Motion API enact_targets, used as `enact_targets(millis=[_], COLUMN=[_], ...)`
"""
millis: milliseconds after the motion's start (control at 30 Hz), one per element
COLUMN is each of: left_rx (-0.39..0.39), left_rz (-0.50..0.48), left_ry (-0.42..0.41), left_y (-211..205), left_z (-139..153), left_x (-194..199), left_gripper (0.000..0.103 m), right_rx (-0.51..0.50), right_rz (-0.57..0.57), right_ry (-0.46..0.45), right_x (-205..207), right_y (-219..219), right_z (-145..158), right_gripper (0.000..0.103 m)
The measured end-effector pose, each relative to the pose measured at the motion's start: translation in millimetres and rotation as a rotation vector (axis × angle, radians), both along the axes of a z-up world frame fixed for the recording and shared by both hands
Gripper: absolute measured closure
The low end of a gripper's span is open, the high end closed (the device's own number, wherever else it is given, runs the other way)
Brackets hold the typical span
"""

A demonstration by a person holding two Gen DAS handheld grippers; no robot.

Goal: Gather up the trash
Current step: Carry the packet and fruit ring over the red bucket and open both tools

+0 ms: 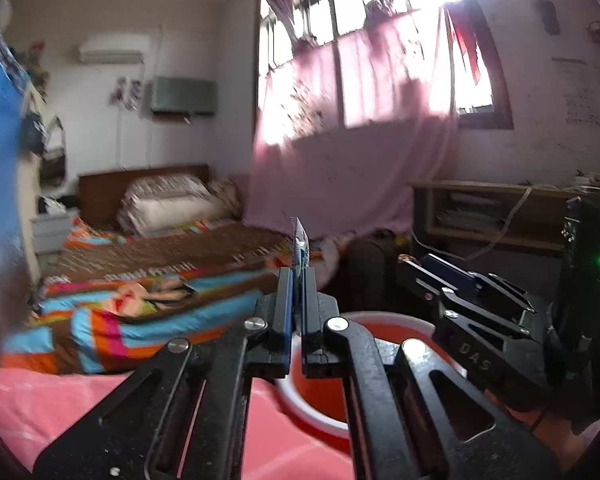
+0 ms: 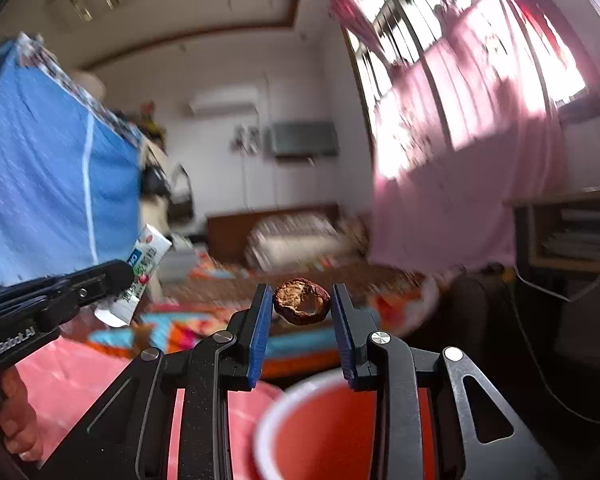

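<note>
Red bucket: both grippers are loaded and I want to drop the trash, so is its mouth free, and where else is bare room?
The red bucket shows a bare red inside below both grippers. The pink sheet left of it is also bare. Crowded: the bed with its striped blanket and the shelf.

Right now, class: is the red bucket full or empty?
Empty, as far as shown: the red bucket shows only bare red inner wall below the right gripper; its bottom is hidden.
</note>
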State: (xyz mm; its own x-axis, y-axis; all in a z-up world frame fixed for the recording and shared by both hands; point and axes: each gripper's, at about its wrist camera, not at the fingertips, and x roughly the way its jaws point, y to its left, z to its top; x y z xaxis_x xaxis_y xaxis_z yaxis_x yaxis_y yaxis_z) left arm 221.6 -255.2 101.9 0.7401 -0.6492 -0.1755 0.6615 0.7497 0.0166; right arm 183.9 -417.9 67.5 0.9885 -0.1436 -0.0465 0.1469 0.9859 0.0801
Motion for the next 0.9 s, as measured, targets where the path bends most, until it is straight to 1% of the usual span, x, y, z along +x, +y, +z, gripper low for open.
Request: enact_targets(millis=[133, 333, 567, 767, 867, 900], left_rx=[0.024, 0.032, 0.062, 0.064, 0.061, 0.060], left_rz=[-0.048, -0.078, -0.104, -0.122, -0.130, -0.128], left_ry=[0.091, 0.214, 0.345, 0.447, 0.492, 0.504], left_y=[-27.3, -51.9, -67.3, -71.1, -72.1, -72.3], left_z=[-14.6, -31.2, -48.3, -59.1, -63.5, -65.0], left_x=[13.4, 29.4, 48.2, 59.3, 63.6, 64.6], left_gripper=[0.094, 0.093, 0.093, 0.093, 0.092, 0.091], right_rx=[0.058, 0.120, 0.134, 0.153, 0.168, 0.173], right_rz=[-0.058, -0.099, -0.110, -0.124, -0.131, -0.132], right_ry=[0.095, 0.190, 0.261, 0.301, 0.330, 0.338], right_x=[7.8, 13.8, 16.6, 20.3, 22.7, 23.2], right_y=[-27.1, -44.8, -47.9, -52.1, -55.9, -57.3], right_z=[-12.2, -23.2, -31.8, -34.7, -38.5, -39.6], right_gripper=[0.075, 0.075, 0.075, 0.074, 0.073, 0.071])
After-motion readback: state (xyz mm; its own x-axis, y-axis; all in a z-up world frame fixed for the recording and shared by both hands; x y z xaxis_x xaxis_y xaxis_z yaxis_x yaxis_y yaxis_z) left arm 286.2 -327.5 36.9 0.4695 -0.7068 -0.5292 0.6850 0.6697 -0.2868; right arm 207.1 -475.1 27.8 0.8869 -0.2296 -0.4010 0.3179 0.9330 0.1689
